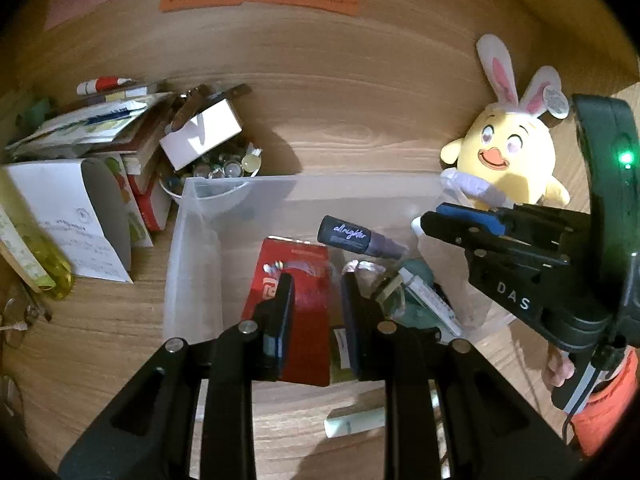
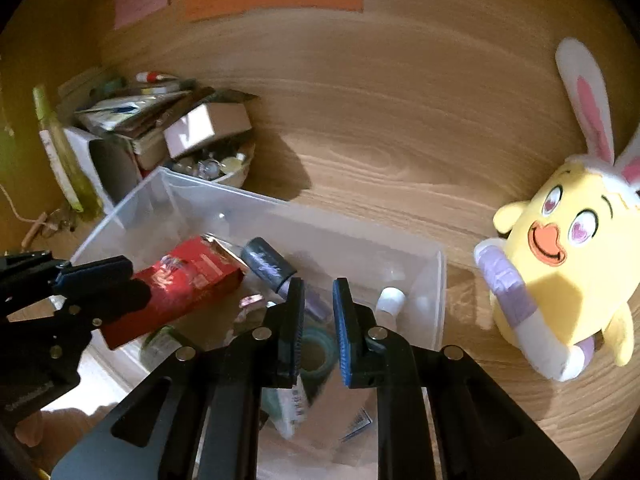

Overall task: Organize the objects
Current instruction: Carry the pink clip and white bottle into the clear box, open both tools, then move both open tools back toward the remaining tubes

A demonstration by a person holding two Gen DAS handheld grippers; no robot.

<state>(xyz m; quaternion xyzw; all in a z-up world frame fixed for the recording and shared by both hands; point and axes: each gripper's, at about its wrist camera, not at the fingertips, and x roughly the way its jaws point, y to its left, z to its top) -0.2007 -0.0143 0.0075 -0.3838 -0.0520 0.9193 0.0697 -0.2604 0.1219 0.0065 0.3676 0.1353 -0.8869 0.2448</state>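
A clear plastic bin (image 1: 188,240) (image 2: 438,292) sits on the wooden desk. In it lie a red pack (image 1: 304,280) (image 2: 188,280), a dark "allnighter" spray bottle (image 1: 352,236) (image 2: 268,266), a green tape roll (image 2: 320,352) and small items. My left gripper (image 1: 318,284) hangs open and empty over the bin, above the red pack; it also shows in the right wrist view (image 2: 100,276). My right gripper (image 2: 318,292) is open and empty over the bin's right part; it also shows in the left wrist view (image 1: 460,216).
A yellow chick plush with bunny ears (image 1: 508,160) (image 2: 568,268) stands right of the bin. A bowl of glass beads (image 1: 224,168), a small box (image 1: 200,136), books and papers (image 1: 80,184) crowd the left. A pale green stick (image 1: 356,424) lies before the bin.
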